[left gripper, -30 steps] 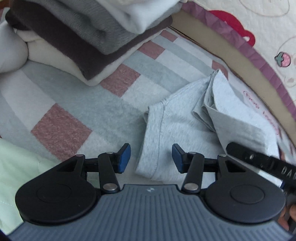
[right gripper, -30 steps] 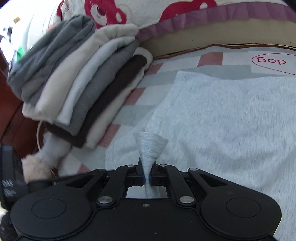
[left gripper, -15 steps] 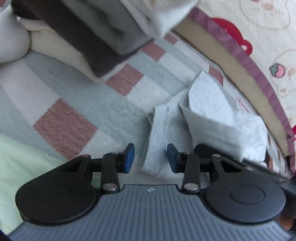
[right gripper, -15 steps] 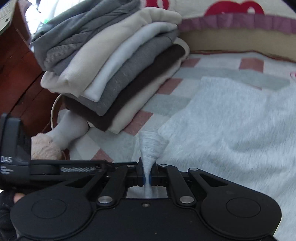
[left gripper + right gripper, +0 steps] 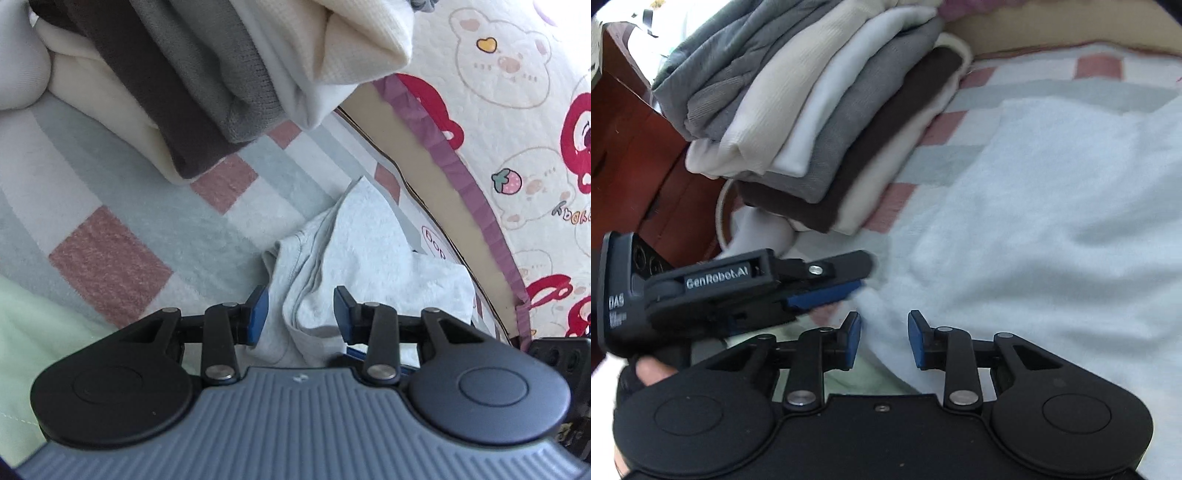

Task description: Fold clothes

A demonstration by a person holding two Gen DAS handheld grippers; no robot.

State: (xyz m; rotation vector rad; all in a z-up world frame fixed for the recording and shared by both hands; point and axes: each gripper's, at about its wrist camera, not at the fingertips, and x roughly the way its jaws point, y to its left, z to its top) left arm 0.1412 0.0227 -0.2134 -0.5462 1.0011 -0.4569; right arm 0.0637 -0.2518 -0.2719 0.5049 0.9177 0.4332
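Left wrist view: left gripper (image 5: 299,310) with jaws apart, straddling a fold of the grey shirt (image 5: 365,258) on the checked blanket (image 5: 110,254).
Right wrist view: right gripper (image 5: 884,339) released, fingers spread over the shirt's near edge.
Stack: folded clothes (image 5: 827,122) at the blanket's far left corner.

Soft daylight fills both my views, even and fairly bright, strongest toward one o'clock on my left camera and eleven o'clock on my right, where the corner burns out white. Shadows are faint and soft-edged; the deepest lies under the stack of folded clothes (image 5: 207,81). My right view is smeared with motion blur: the pale grey garment (image 5: 1052,229) loses its weave, and my left gripper (image 5: 827,291) streaks at nine o'clock. My left view stays sharper. Straight edges bow toward every rim.
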